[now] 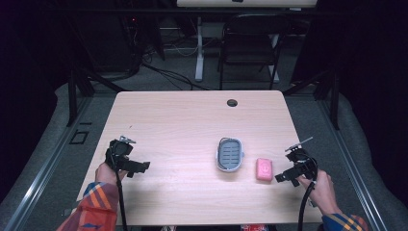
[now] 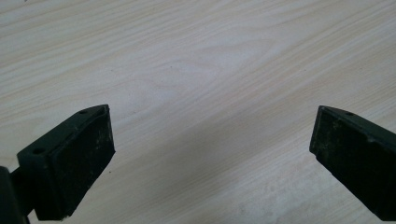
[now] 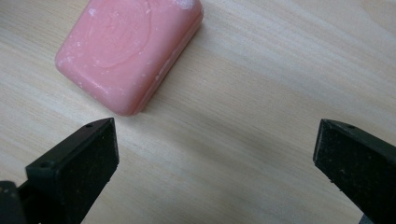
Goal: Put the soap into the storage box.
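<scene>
A pink bar of soap (image 1: 263,169) lies flat on the light wooden table (image 1: 192,120), just right of a grey soap dish (image 1: 229,154) with a slatted insert. My right gripper (image 1: 280,177) sits close to the soap's right side, jaws wide open and empty. In the right gripper view the soap (image 3: 130,49) lies ahead and to the left of the gap (image 3: 215,154) between the jaws, apart from both. My left gripper (image 1: 143,166) rests near the table's left edge, open, with bare wood between its jaws (image 2: 212,149).
A round cable hole (image 1: 232,102) sits near the table's far edge. Beyond the table stand a dark chair (image 1: 250,43) and a white desk leg (image 1: 198,48). Cables trail from both grippers toward the near edge.
</scene>
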`<state>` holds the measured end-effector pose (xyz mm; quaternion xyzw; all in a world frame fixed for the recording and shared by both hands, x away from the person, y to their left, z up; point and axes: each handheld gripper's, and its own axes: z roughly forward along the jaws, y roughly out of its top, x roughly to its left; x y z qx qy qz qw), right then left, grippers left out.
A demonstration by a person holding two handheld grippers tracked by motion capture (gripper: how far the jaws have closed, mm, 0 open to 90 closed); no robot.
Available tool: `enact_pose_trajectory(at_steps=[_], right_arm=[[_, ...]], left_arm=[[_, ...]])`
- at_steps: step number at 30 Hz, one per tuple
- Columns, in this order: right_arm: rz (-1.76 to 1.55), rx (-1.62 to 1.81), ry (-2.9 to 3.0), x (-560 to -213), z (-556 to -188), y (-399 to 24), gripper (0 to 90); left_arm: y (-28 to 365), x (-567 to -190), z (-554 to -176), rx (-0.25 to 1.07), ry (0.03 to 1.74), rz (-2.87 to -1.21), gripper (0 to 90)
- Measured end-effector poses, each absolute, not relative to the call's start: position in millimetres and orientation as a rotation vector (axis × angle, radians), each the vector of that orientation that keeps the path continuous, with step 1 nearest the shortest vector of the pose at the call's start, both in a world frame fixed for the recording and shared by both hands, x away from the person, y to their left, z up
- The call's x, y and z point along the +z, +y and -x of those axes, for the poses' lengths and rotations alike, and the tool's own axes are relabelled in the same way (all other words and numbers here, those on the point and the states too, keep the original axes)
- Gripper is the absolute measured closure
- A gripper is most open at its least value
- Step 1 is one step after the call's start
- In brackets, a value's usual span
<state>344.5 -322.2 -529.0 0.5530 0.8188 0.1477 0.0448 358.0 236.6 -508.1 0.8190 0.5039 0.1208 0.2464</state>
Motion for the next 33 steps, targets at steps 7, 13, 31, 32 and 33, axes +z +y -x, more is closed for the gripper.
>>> enact_pose_trajectory(at_steps=[7,13,31,32,33], right_arm=[[-1.680,0.428,2.541,-529,-345,-322,0.0],[-1.692,0.442,2.531,-528,-344,-322,0.0],[-1.603,0.452,2.556,-520,-343,-305,0.0],[-1.606,0.465,2.553,-520,-344,-302,0.0],[-1.589,0.463,2.549,-519,-344,-301,0.0]], left_arm=[[238,-512,-359,0.291,1.404,-2.251,0.0],[233,-513,-362,0.278,1.381,-2.260,0.0],[230,-512,-361,0.280,1.355,-2.267,0.0],[230,-512,-361,0.281,1.352,-2.268,0.0],[230,-512,-361,0.281,1.350,-2.271,0.0]])
